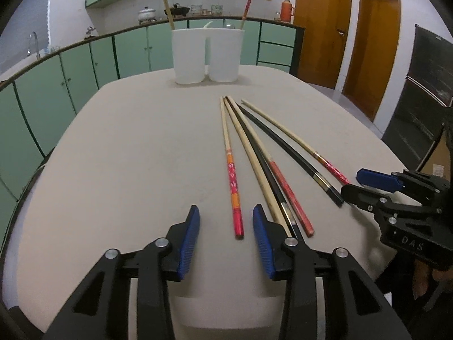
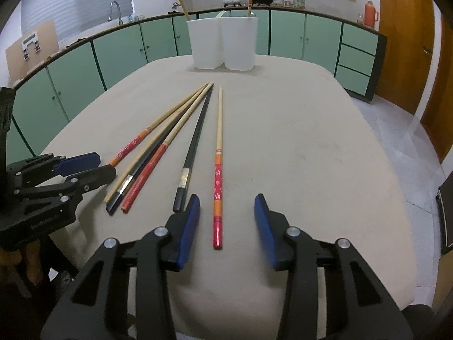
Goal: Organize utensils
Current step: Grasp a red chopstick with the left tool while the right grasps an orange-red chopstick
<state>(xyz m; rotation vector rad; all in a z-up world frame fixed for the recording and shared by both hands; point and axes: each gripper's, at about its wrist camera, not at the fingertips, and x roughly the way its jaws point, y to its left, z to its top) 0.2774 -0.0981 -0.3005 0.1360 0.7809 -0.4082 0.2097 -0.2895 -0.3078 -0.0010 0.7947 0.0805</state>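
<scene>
Several chopsticks lie fanned on the beige table [image 1: 127,155]. In the left wrist view my left gripper [image 1: 226,223] is open, and the near end of a red-orange flowered chopstick [image 1: 233,181] lies between its blue pads [image 1: 189,235] without touching them. My right gripper [image 2: 226,218] is open too, and a matching flowered chopstick [image 2: 218,187] lies loose between its fingers. Each gripper shows in the other's view: the right gripper [image 1: 351,185] by the fan's right side, the left gripper [image 2: 107,165] at its left side. Two white cups [image 1: 205,56] [image 2: 223,42] stand at the far edge.
A bamboo chopstick [image 1: 167,8] stands in the left cup and a red patterned one [image 1: 248,2] in the right cup. Between my grippers lie plain, black and red-handled chopsticks [image 2: 158,153]. Green cabinets [image 1: 70,79] and wooden doors [image 1: 371,51] ring the table. A hand [image 1: 424,277] holds the right gripper.
</scene>
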